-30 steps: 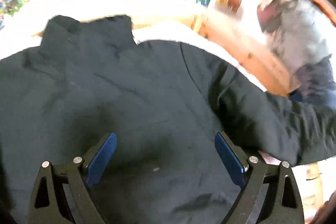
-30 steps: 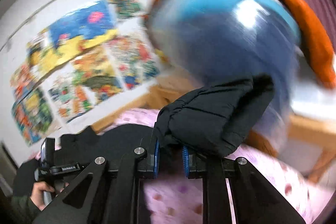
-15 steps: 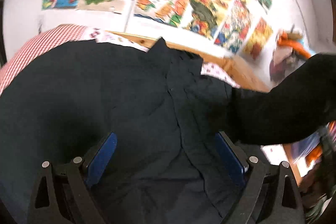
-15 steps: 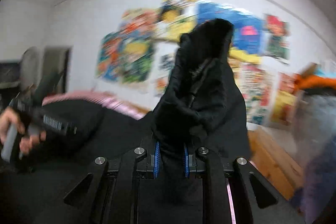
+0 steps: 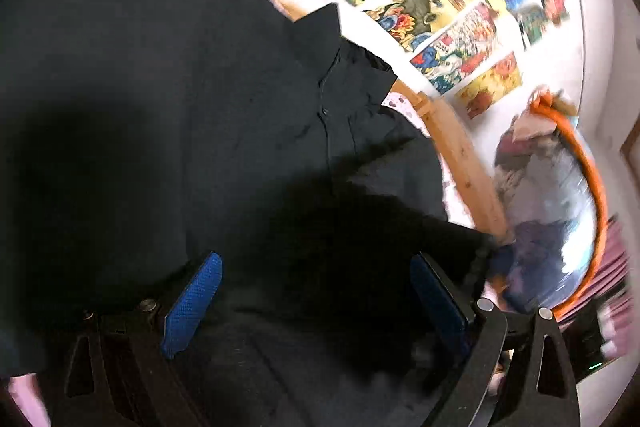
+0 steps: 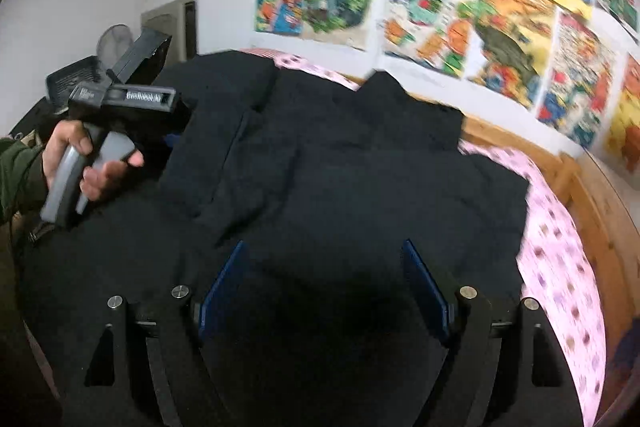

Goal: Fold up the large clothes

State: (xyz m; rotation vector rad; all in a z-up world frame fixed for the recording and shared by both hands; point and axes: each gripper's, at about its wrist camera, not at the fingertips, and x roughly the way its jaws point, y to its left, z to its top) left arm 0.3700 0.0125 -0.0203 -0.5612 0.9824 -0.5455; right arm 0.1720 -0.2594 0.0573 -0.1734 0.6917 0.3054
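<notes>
A large black jacket (image 6: pixel 360 155) lies spread on the bed, collar toward the wall, with both sleeves folded in over its body. It also fills the left wrist view (image 5: pixel 200 131). My right gripper (image 6: pixel 324 287) is open and empty just above the jacket's lower middle. My left gripper (image 5: pixel 316 299) is open and empty, close above the jacket's right side. The left gripper's body and the hand holding it show in the right wrist view (image 6: pixel 116 115), over the jacket's left side.
A pink patterned bedsheet (image 6: pixel 560 247) and a wooden bed frame (image 6: pixel 592 195) lie to the right. Colourful posters (image 6: pixel 460 11) cover the wall behind. An orange-rimmed basket of clothes (image 5: pixel 560 195) stands beyond the bed's right side. A fan and dark crates (image 6: pixel 100 63) sit at far left.
My right gripper has let go of the black sleeve it held up and now stands open over the jacket; the sleeve lies folded on the body. My left gripper shifted over the jacket, still open.
</notes>
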